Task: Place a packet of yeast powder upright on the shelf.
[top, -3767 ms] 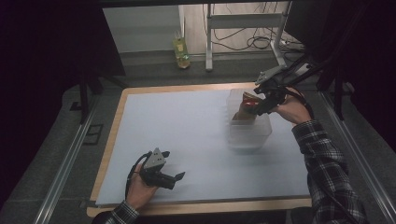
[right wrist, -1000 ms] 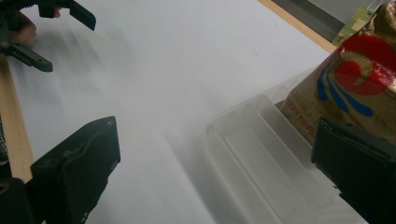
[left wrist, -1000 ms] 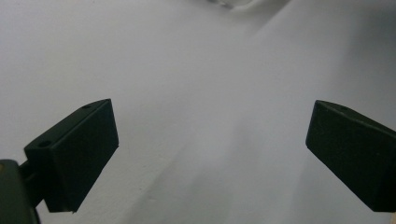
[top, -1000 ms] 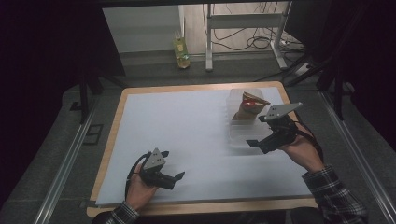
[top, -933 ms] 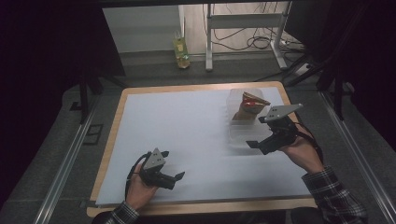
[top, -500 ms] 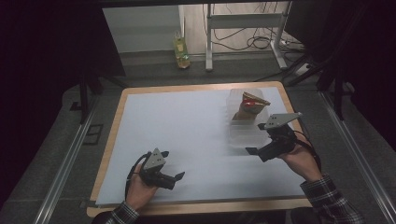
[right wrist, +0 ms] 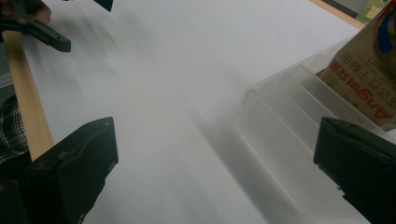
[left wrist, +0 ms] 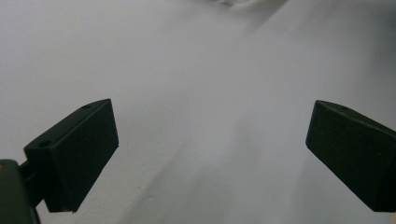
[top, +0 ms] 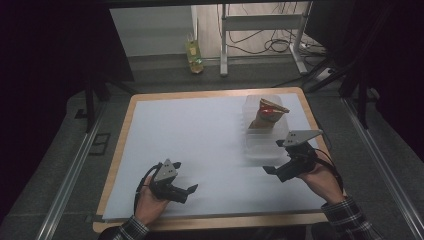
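A clear ribbed plastic container (top: 262,142) stands at the table's right side. A brown carton (top: 267,114) with red print leans inside its far end. My right gripper (top: 274,173) hovers open just in front of the container's near end, with nothing between its jaws. In the right gripper view the container (right wrist: 285,109) and the carton (right wrist: 363,77) lie ahead on the right, beyond the right gripper (right wrist: 212,172). My left gripper (top: 188,193) rests open near the front edge at the left. In the left gripper view bare white surface lies between the open jaws of the left gripper (left wrist: 210,158).
The white table (top: 190,135) has a wooden border. A yellow-green bottle (top: 194,52) and metal stand legs (top: 224,45) sit on the floor beyond the far edge. The left hand's gripper (right wrist: 41,29) appears at the top left of the right gripper view.
My right gripper, earlier at the carton in the container, has let go and drawn back toward the near edge. The carton stays leaning in the container. The left gripper has not moved.
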The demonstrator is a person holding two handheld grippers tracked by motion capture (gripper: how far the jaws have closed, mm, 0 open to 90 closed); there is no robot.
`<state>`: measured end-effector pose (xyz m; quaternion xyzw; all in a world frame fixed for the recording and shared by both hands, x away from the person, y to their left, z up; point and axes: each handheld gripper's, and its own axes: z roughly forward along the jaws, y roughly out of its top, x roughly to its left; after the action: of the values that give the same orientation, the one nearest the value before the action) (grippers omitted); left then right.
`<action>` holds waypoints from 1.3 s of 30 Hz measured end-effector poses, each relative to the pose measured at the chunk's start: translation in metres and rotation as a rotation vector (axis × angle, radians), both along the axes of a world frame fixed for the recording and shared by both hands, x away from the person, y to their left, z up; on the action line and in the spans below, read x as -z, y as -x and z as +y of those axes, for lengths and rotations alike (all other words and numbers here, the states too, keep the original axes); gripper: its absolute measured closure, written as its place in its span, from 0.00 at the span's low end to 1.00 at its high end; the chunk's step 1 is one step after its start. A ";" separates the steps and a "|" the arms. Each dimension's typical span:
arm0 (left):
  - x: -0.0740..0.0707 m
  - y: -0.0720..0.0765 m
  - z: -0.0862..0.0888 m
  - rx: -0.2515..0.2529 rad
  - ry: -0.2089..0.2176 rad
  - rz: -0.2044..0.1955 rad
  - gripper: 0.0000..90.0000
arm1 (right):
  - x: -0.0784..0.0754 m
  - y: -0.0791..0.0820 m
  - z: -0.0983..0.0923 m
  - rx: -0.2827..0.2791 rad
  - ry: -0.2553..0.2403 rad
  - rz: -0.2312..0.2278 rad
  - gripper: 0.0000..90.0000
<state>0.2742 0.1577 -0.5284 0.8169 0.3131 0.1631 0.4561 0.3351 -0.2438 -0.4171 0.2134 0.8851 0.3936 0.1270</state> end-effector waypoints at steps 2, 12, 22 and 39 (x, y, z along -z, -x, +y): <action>0.000 0.000 0.000 0.000 0.000 0.000 0.02 | 0.001 0.002 0.000 -0.002 -0.003 -0.001 0.00; 0.000 0.000 0.000 -0.006 0.003 -0.001 0.02 | 0.010 0.012 -0.003 0.007 -0.015 0.005 0.00; 0.000 0.000 0.000 -0.008 -0.003 -0.003 0.02 | 0.016 0.023 -0.003 0.014 -0.015 -0.003 0.00; 0.000 0.001 0.000 -0.007 -0.007 -0.002 0.02 | 0.034 0.038 -0.006 0.028 -0.027 -0.006 0.00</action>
<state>0.2736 0.1577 -0.5287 0.8173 0.3149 0.1665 0.4530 0.2972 -0.2498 -0.4510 0.2263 0.8763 0.4043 0.1320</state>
